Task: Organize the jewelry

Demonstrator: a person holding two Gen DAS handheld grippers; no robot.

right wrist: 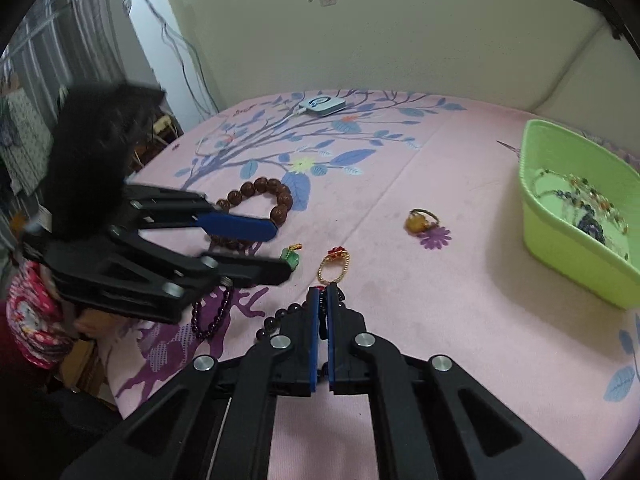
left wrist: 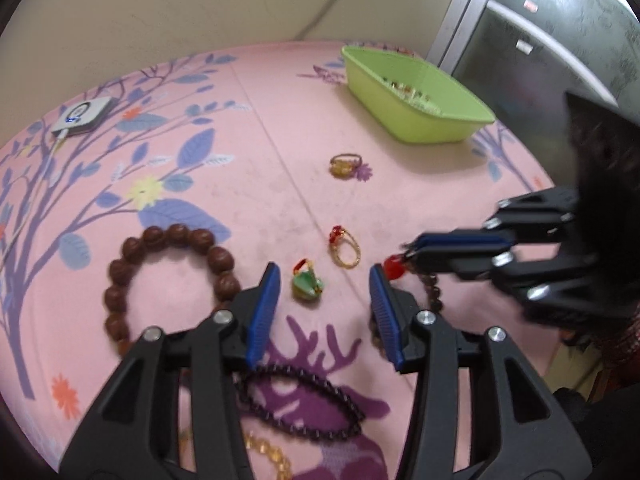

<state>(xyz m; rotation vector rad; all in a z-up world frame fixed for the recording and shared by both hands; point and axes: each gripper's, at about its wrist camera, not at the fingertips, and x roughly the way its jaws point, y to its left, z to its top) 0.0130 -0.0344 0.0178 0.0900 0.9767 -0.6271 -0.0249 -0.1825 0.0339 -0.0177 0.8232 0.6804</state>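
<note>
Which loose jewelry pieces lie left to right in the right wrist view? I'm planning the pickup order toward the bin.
Brown bead bracelet → green pendant → gold ring with red stone → amber ring → green bin.

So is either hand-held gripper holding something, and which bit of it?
The right hand-held gripper pinches the dark bead bracelet near its red bead. The left hand-held gripper is open, holding nothing, with the green pendant between its fingers.
</note>
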